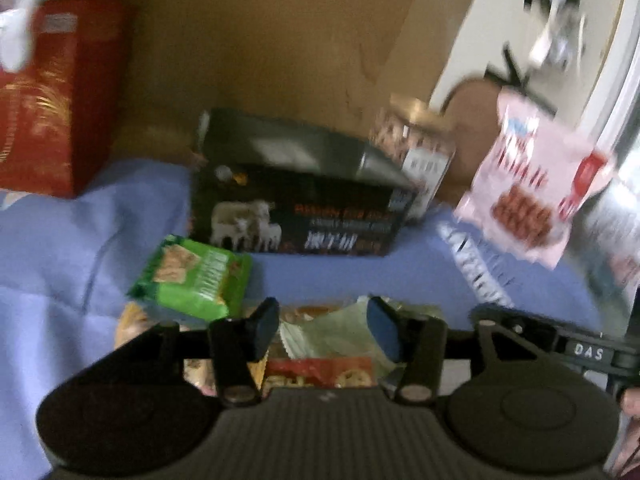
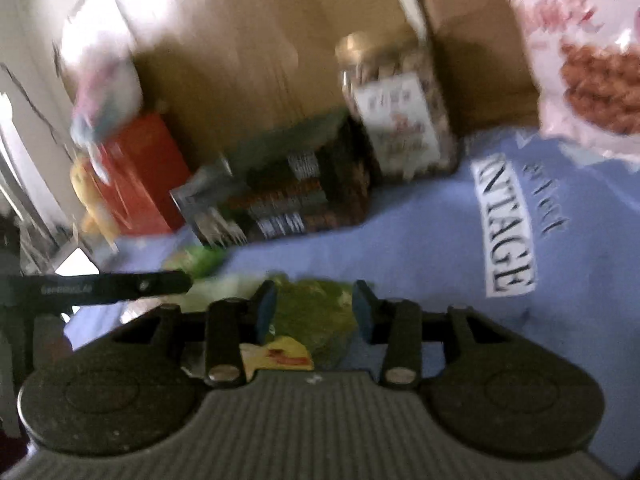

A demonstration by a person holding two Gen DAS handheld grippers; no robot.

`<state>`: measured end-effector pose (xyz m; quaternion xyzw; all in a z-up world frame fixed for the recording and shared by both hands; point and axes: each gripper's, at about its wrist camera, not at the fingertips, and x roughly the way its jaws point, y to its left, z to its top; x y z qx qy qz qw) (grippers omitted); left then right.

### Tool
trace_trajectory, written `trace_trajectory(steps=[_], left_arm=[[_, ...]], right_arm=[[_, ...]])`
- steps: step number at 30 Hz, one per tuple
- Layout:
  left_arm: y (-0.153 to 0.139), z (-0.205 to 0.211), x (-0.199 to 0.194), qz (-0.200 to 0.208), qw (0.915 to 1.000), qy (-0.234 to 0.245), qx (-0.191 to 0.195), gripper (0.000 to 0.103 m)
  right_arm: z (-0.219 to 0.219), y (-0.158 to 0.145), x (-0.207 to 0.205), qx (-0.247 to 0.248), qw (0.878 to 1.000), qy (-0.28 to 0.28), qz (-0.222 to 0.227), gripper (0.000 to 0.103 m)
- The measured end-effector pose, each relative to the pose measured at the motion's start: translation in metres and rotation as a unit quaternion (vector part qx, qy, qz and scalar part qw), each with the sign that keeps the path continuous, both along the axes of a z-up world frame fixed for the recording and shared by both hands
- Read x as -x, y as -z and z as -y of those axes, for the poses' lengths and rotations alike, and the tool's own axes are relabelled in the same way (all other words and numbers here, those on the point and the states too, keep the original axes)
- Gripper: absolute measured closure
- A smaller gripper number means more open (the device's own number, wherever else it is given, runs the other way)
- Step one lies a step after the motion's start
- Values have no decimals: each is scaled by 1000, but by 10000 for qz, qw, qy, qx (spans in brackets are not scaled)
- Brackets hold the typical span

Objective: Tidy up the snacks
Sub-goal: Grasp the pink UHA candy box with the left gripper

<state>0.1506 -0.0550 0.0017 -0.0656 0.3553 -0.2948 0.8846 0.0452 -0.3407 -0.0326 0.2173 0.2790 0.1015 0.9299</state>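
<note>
Snacks lie on a blue cloth [image 1: 60, 248]. My left gripper [image 1: 324, 326] is open over a pale green packet [image 1: 340, 332] with a red-labelled snack bag [image 1: 320, 372] beneath it. A green cracker pack [image 1: 192, 276] lies just left of it. A black box [image 1: 296, 200] stands behind, with a nut jar [image 1: 416, 152] at its right. My right gripper [image 2: 314, 310] is open around a dark green snack bag [image 2: 316, 320], not visibly clamped. The black box [image 2: 280, 196] and the jar [image 2: 400, 112] stand beyond it. Both views are blurred.
A red box [image 1: 44, 100] stands at the left, also in the right wrist view [image 2: 140, 172]. A pink snack bag [image 1: 536, 180] leans at the right. A brown cardboard wall [image 1: 280, 40] rises behind. The other gripper's black finger [image 2: 112, 286] reaches in at left.
</note>
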Motion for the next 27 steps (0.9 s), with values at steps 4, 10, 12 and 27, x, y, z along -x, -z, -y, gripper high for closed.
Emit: trace_trajectory(steps=[4,10,12,27], left_arm=[[-11,-28,20,67,9985,-199,497,49],[7,-49,42,-487,9940,88,978,49],[14,-53,49,-633,9918,209,1090,49],[40,-74,52,-1003,9893,-114,1054,45]], right_arm=[[-3,-8,26,-209,9995,-85,242,58],[-30,-7,56,114,9980,-604,122,57],[-37,0,54,238,9973,-688,-24,54],[-99,-2,64,1847,9691,-1593,368,42]])
